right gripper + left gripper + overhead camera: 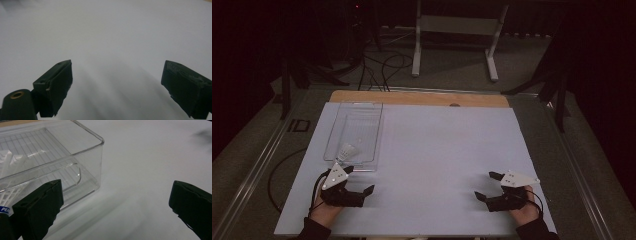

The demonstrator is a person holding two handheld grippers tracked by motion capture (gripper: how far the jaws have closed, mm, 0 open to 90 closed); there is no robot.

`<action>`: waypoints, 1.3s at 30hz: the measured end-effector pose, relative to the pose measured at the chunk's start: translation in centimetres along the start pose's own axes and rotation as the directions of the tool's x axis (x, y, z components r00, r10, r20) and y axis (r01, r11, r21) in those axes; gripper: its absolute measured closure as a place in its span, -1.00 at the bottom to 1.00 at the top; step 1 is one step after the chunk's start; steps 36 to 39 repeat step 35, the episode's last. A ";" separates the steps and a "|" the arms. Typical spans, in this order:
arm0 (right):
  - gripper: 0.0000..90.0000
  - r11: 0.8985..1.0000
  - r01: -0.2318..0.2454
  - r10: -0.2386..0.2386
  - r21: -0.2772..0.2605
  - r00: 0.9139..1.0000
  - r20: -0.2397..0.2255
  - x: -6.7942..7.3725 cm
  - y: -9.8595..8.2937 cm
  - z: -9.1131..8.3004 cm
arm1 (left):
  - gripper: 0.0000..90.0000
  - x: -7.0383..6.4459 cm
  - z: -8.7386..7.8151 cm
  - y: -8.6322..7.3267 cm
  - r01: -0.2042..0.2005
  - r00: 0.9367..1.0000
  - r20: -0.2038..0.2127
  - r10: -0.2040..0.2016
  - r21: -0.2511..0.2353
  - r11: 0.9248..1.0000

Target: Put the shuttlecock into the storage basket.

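A clear plastic bin [362,107] lies on the left part of the white table [437,145]. A white shuttlecock [347,149] rests in the bin's near end. My left gripper [360,179] sits just in front of the bin's near right corner, open and holding nothing. In the left gripper view the left gripper [115,205] has the bin's corner [98,143] beyond its left jaw, and the shuttlecock's feathers [8,160] show through the wall. My right gripper [487,185] rests near the table's front right, open with nothing in it. The right gripper [116,87] faces bare white tabletop [112,32].
A wooden strip [419,98] runs along the table's far edge. Beyond it on the floor stand a white frame's legs [416,50], black cables [382,70] and dark stand legs [559,95]. A cable [274,175] loops off the table's left side.
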State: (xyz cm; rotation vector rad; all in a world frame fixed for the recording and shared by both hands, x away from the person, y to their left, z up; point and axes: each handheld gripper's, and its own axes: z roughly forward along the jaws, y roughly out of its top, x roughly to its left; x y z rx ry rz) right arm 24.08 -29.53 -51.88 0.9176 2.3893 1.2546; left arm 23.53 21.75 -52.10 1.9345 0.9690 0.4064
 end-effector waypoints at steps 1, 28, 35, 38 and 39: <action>-0.77 1.000 0.000 0.000 0.001 1.000 0.000 0.0 0.0 0.0 | -1.00 0.0 0.0 0.0 -0.002 1.000 0.001 0.002 0.001 1.000; -0.77 1.000 0.007 -0.007 -0.008 1.000 -0.022 0.3 0.2 0.0 | -1.00 -0.5 0.1 -0.2 -0.029 0.999 0.035 0.031 -0.046 0.998; -0.77 1.000 0.011 -0.011 -0.003 1.000 -0.028 0.4 0.1 0.0 | -1.00 -0.5 0.1 -0.3 -0.033 0.999 0.037 0.034 -0.046 0.998; -0.77 1.000 0.011 -0.011 -0.003 1.000 -0.028 0.4 0.1 0.0 | -1.00 -0.5 0.1 -0.3 -0.033 0.999 0.037 0.034 -0.046 0.998; -0.77 1.000 0.011 -0.011 -0.003 1.000 -0.028 0.4 0.1 0.0 | -1.00 -0.5 0.1 -0.3 -0.033 0.999 0.037 0.034 -0.046 0.998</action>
